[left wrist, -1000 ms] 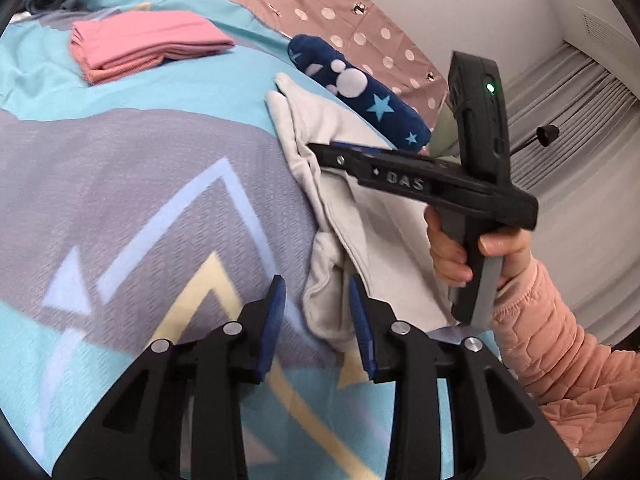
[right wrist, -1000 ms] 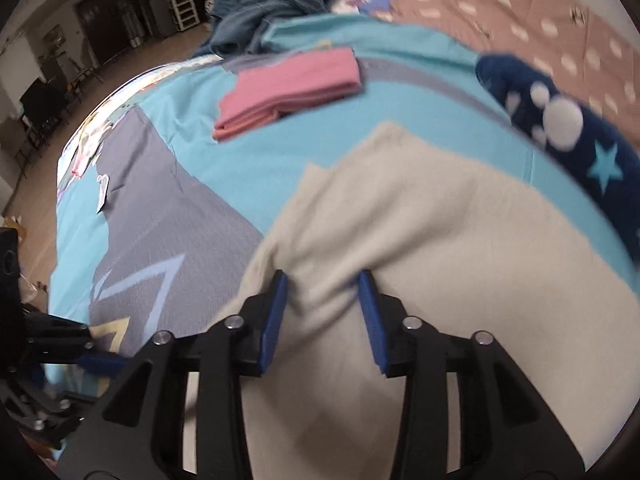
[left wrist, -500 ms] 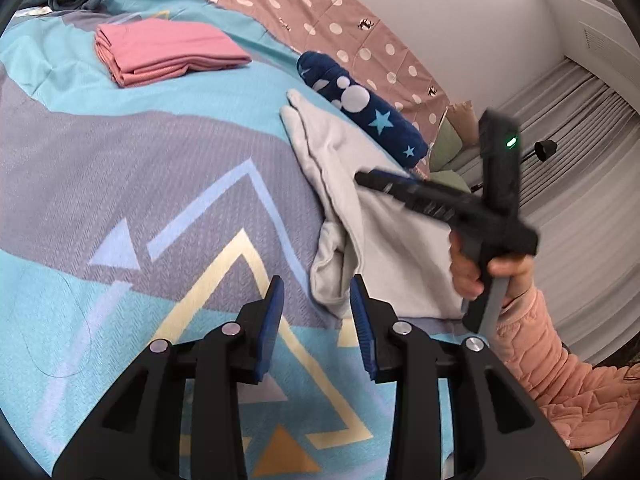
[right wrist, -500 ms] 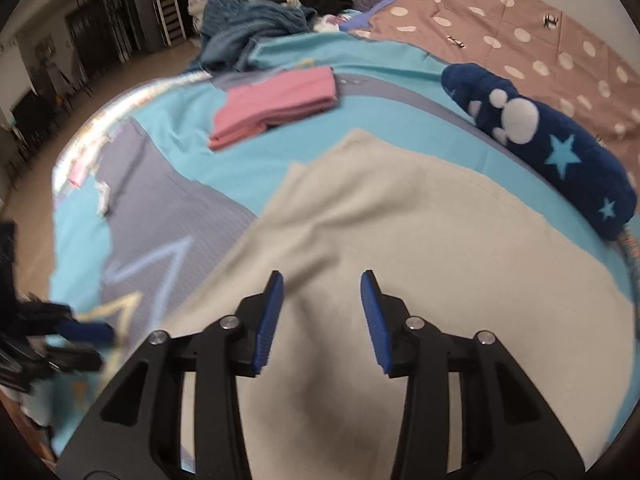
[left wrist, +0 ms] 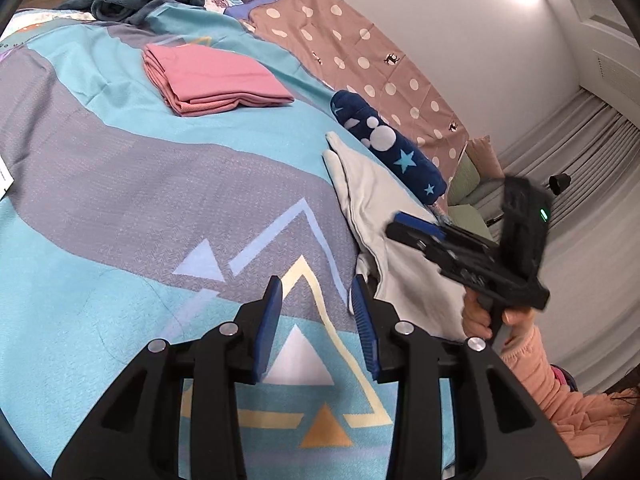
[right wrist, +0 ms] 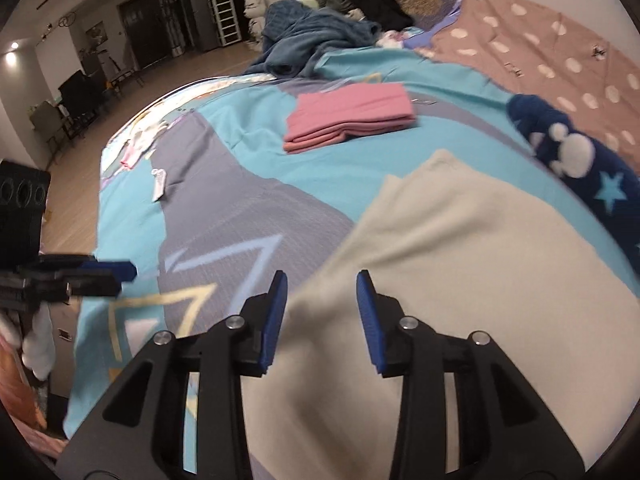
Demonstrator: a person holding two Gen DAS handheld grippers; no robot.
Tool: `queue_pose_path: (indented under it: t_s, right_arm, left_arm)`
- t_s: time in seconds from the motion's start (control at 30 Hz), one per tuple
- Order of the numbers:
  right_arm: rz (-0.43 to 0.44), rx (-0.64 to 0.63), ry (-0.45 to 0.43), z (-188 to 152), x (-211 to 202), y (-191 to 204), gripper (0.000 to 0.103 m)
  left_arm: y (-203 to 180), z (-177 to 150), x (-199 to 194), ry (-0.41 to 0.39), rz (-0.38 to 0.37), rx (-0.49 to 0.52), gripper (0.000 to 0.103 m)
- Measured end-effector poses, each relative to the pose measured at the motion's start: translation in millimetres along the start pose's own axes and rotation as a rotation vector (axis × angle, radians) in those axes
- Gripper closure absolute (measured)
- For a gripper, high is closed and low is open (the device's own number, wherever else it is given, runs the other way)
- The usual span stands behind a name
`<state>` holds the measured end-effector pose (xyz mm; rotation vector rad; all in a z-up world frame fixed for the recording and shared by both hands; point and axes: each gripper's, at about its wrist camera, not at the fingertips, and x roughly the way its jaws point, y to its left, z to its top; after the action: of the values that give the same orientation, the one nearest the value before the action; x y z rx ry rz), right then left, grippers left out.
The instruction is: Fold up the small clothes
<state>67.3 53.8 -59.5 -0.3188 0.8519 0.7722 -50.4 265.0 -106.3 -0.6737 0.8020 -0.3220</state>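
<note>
Left wrist view: left gripper (left wrist: pixel 316 308) jaws parted, nothing held, above bedspread (left wrist: pixel 120 200). Right gripper (right wrist: pixel 322 308) jaws parted, just opened slightly, empty, over cream garment (right wrist: pixel 460 260) lying flat. Pink folded garment (left wrist: pixel 212 76) well apart.

We see a white wall (left wrist: pixel 460 40) behind the bed, with grey curtains (left wrist: pixel 580 152) at the right. Across the room lie a wooden floor (right wrist: pixel 120 96), a dark door (right wrist: pixel 144 32) and a white drawer unit (right wrist: pixel 224 20).

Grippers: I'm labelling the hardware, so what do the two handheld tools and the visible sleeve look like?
Both the left gripper and right gripper are black frames with blue finger pads and silver pivot screws. The right one's upright body carries a green light. The sleeve is quilted peach-pink.
</note>
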Motion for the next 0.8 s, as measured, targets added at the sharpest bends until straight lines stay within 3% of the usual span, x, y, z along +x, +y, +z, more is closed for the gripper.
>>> queue_pose_path:
  t_s: [0.13,0.2,0.3,0.33,0.43,0.5,0.63,0.67,0.73,0.8]
  right_arm:
    - [-0.009,-0.101,0.001,-34,-29,32,0.040]
    - [-0.022,-0.171,0.017,-52,-31,59,0.036]
    - [-0.173,-0.281,0.065,-72,-13,88,0.034]
    - [-0.222,-0.293,0.080,-77,-4,92,0.034]
    - [-0.263,-0.233,0.065,-75,3,86,0.029]
    - [-0.330,-0.214,0.060,-68,9,84,0.029]
    - [-0.439,-0.189,0.050,-56,22,87,0.031]
    - [-0.448,-0.193,0.046,-55,22,90,0.033]
    - [-0.444,-0.211,0.042,-56,22,94,0.048]
    - [-0.450,-0.214,0.037,-62,18,94,0.050]
  left_arm:
    - [-1,8,16,0.023,-0.025,0.006,0.060]
    - [-5,11,27,0.041,-0.051,0.008,0.059]
    - [-13,11,42,0.076,-0.092,0.025,0.059]
    - [-15,10,45,0.084,-0.089,0.032,0.059]
    - [-13,6,45,0.093,-0.078,0.031,0.058]
    - [-8,8,41,0.083,-0.080,0.004,0.057]
    - [-8,23,43,0.058,-0.135,-0.015,0.043]
    - [-9,28,48,0.066,-0.159,-0.018,0.041]
    - [-10,40,62,0.088,-0.201,-0.021,0.035]
    - [-13,52,85,0.130,-0.244,-0.019,0.035]
